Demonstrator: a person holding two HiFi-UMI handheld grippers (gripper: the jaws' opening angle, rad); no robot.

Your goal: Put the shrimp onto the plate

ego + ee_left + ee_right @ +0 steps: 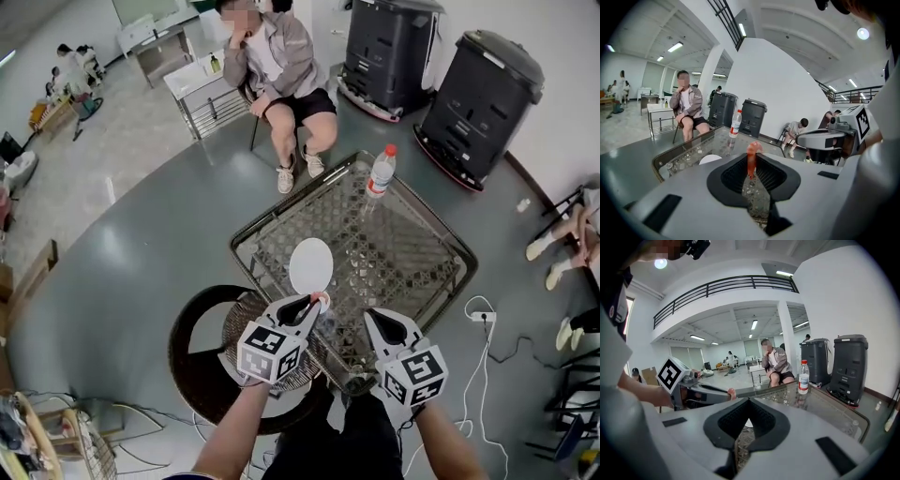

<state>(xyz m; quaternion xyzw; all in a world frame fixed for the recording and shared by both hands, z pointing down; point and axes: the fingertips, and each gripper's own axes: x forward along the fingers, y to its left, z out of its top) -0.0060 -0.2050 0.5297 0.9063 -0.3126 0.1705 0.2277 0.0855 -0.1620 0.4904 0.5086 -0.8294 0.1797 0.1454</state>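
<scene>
Left gripper view: shrimp (753,149) pinched btwn jaws of left hand-held gripper (750,165).

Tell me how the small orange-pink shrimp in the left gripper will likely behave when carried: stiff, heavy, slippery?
Probably light and fairly stiff: the small orange-pink shrimp stands up from the shut left gripper without drooping. Its curved body looks smooth, so it may be slippery. It could roll a little when released on the white round plate.
</scene>
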